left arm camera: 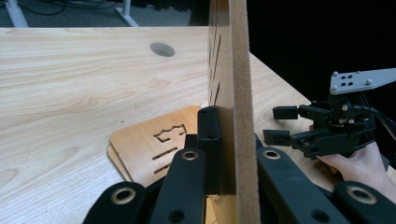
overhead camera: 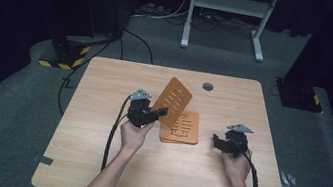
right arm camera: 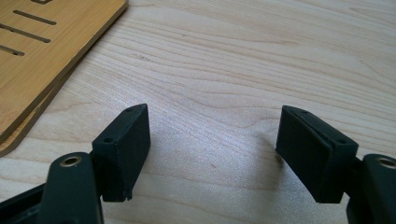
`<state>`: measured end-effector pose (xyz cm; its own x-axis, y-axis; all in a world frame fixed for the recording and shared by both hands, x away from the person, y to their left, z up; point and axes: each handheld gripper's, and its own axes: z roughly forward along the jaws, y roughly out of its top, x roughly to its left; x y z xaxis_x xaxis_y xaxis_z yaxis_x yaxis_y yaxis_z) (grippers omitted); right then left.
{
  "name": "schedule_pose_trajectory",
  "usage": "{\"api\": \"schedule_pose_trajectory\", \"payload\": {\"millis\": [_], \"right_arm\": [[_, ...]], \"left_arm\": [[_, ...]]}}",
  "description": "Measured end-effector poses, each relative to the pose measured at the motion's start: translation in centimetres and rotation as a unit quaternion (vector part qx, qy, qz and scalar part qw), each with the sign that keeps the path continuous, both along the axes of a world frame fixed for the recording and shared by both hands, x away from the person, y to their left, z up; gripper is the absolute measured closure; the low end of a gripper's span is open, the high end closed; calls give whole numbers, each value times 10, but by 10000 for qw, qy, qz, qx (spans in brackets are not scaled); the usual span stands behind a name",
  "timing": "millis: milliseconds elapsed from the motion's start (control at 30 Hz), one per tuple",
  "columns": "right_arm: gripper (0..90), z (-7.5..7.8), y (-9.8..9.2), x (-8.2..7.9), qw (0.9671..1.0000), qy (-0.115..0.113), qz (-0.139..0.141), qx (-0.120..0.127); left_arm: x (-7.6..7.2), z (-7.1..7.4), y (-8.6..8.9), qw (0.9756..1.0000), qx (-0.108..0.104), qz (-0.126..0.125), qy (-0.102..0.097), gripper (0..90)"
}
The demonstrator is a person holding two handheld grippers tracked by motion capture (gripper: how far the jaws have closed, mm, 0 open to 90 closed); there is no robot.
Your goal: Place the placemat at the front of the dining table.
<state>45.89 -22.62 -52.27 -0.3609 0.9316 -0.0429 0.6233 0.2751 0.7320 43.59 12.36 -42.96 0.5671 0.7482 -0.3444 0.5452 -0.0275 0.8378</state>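
A thin orange-brown wooden panel with cut slots is raised off the table and tilted, and my left gripper is shut on its lower edge. In the left gripper view the panel stands edge-on between the jaws of the left gripper. Below it a stack of similar slotted panels lies flat on the table. My right gripper sits low to the right of the stack. Its jaws stand open over bare wood with nothing between them, and the stack's corner lies at their left.
The light wooden table has a round grey cable hole near its far edge. Black cables trail from both grippers toward the near edge. A white desk frame stands on the floor beyond the table.
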Motion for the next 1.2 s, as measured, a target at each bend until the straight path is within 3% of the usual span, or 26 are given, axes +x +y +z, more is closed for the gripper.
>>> {"api": "schedule_pose_trajectory", "payload": {"millis": [333,1200], "right_arm": [[258,0,-2,0,9999,-5,77,-69],[258,0,-1,0,9999,-3,76,-67]], "left_arm": [[-3,-1,9,9999,80,75,-12,862],[-15,-1,55,9987,-60,498,-13,862]]}}
